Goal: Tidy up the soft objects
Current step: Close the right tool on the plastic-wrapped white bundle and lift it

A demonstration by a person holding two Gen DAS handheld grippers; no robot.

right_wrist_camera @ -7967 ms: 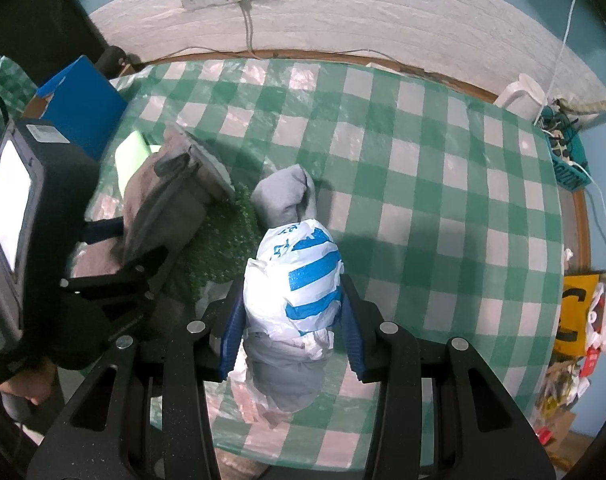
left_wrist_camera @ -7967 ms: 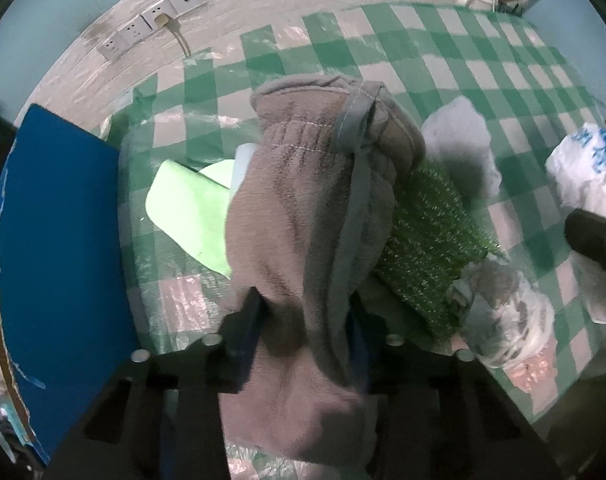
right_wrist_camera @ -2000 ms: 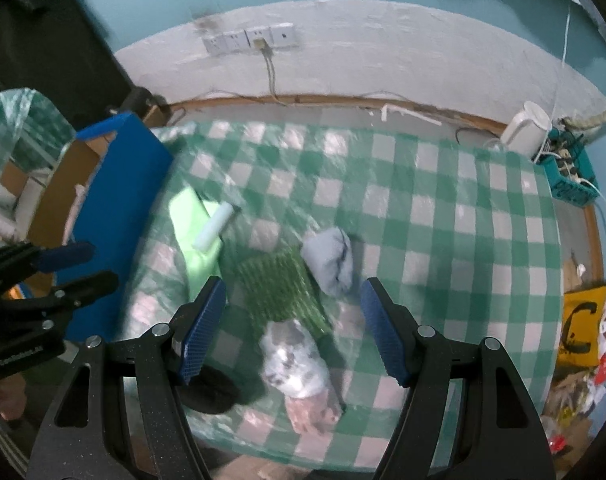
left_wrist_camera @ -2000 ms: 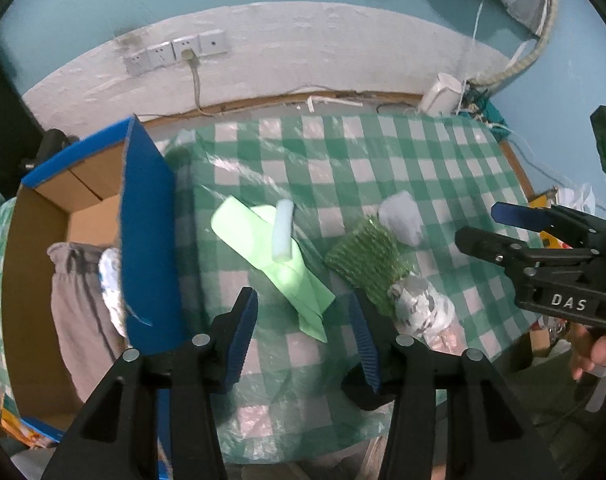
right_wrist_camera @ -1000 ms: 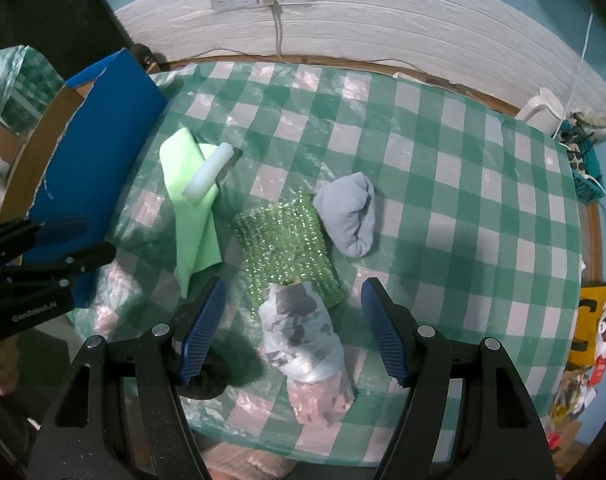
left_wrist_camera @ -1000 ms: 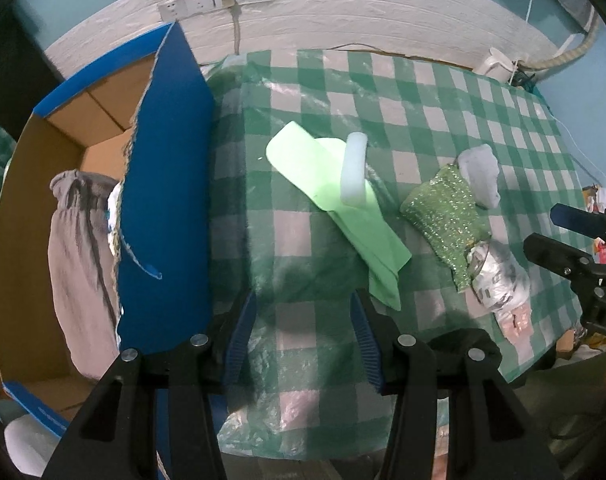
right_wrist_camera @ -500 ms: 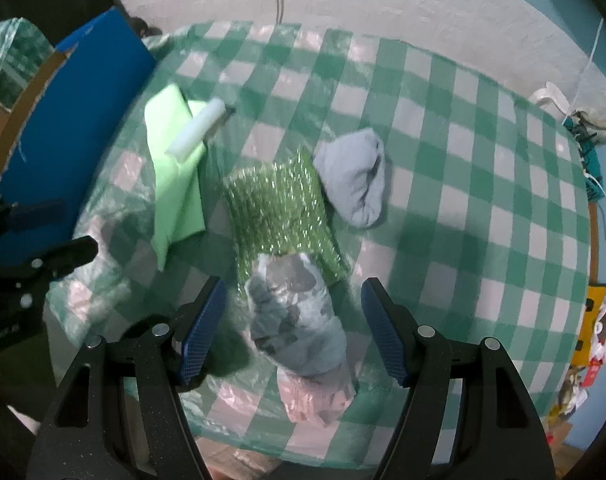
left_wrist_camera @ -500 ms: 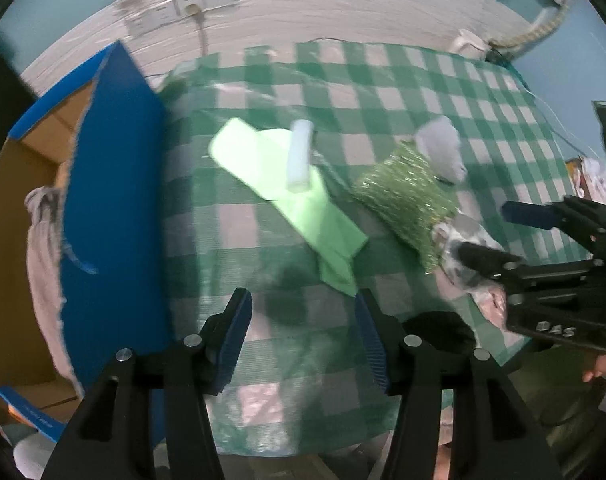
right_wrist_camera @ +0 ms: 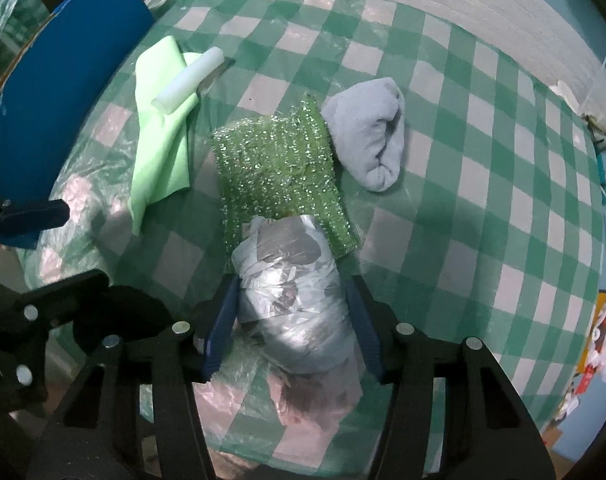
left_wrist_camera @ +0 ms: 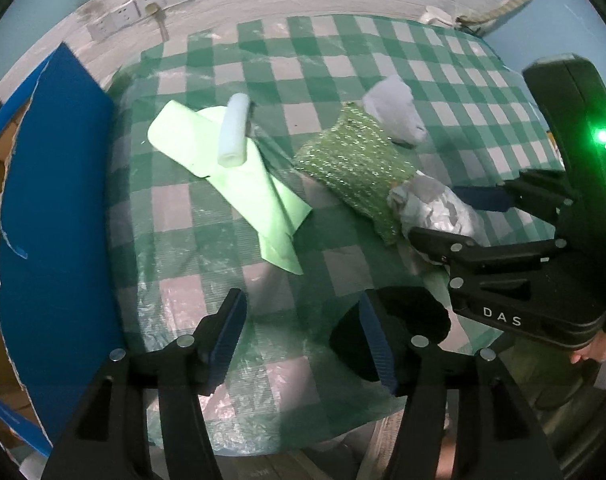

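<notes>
On the green-checked table (left_wrist_camera: 343,64) lie a light green cloth (left_wrist_camera: 239,184), a white foam roll (left_wrist_camera: 235,132) on top of it, a glittery green pad (right_wrist_camera: 275,168) and a pale grey rolled cloth (right_wrist_camera: 371,132). A grey bundle wrapped in clear plastic (right_wrist_camera: 291,288) rests partly on the pad. My right gripper (right_wrist_camera: 293,284) points down over the bundle, its jaws closing, and both blue pads touch the bundle's sides. My left gripper (left_wrist_camera: 301,304) hangs over the table's front edge. Its jaws are opening with nothing between them. A black soft lump (left_wrist_camera: 415,320) sits just beside its right finger.
A blue cardboard box (left_wrist_camera: 55,200) stands against the table's left side, its tall flap up. Wall sockets (left_wrist_camera: 139,12) are on the white wall behind. A hand (left_wrist_camera: 599,348) holds the right gripper's handle at the lower right. The far right of the table holds nothing.
My right gripper has sunk onto the wrapped bundle and its jaws have narrowed around it. My left gripper has shifted right, away from the box, with its jaws a little wider.
</notes>
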